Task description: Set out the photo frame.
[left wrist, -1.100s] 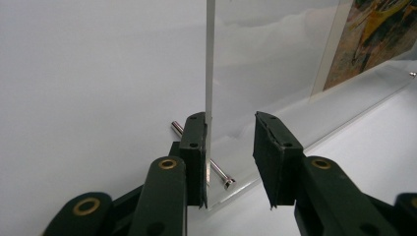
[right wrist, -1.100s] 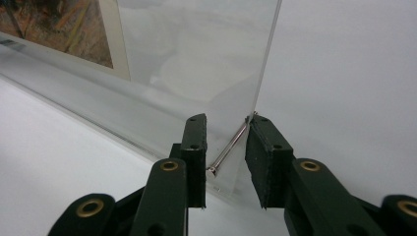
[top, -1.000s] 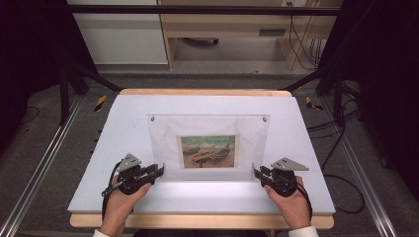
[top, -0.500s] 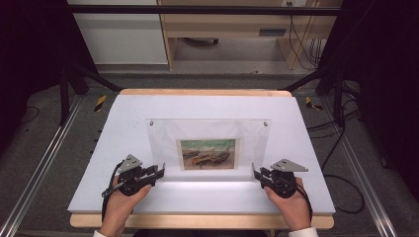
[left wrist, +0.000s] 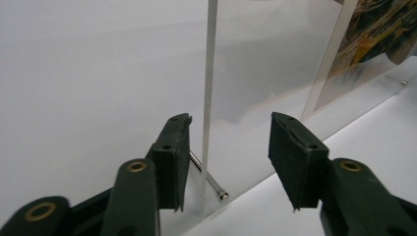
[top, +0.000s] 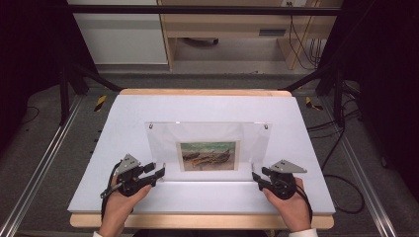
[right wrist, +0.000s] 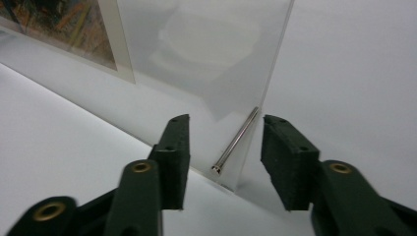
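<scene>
A clear frame (top: 207,148) with a picture (top: 207,156) sandwiched in it stands upright near the middle of the white table (top: 123,113); everything else is best placed from it. The picture sits low in the frame's centre, so the clear margins at both sides are free to be taken hold of.

The left gripper (top: 159,171) is at the frame's lower left corner. In its own view its jaws stand apart on either side of the frame's edge (left wrist: 209,73), one jaw behind the pane and one in front, with the corner pin (left wrist: 209,178) poking out between them. Nothing is pinched yet.

The right gripper (top: 254,176) mirrors it at the frame's lower right corner. Its jaws are also apart, bracketing that edge (right wrist: 275,69) and its pin (right wrist: 236,140) without touching the pane, as far as I can tell.

Both hands rest low on the table nearer the person than the frame. Coming in at the two bottom corners together looks aimed at a balanced, two-sided grip, so the pane would not twist or tip when clamped. The pins crowd both gaps, which could spoil a clean bite.
</scene>
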